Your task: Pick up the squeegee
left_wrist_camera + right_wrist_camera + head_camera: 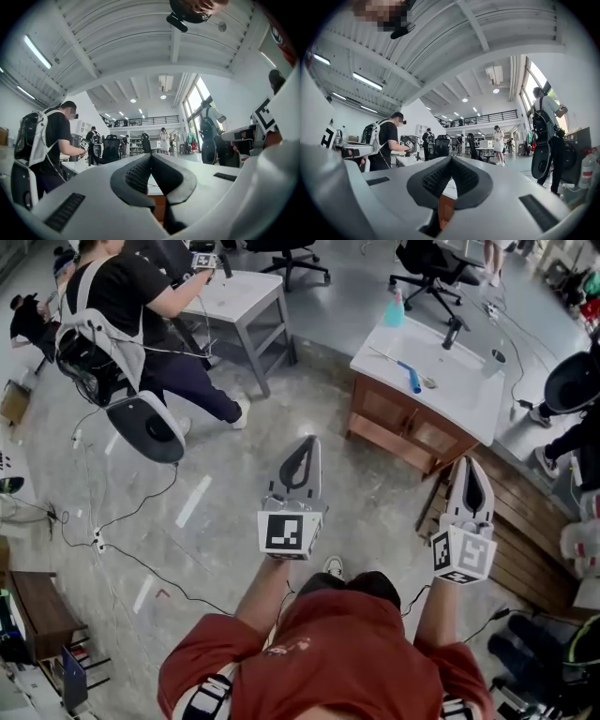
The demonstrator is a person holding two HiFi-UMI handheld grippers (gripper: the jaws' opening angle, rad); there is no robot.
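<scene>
Left gripper (307, 448): my jaws are closed together, nothing between them.
Right gripper (467, 468): my jaws are pressed together, empty.
Squeegee (410, 377): blue-handled, lying on the white countertop (459, 395), at about one o'clock ahead of me, well apart from both jaws.
Spray bottle (395, 309): blue, upright on the same countertop, at eleven o'clock from the blue handle.

A: State of left gripper (308, 442)?
B: Held out ahead, about level. Jaws shut tip to tip, nothing between.
A: And right gripper (467, 463)?
B: Same. Jaws together, empty, pointing forward, alongside the left but apart.
A: Arms?
B: The left forearm (265, 594) and right forearm (435, 615) are bare, both stretched forward.
</scene>
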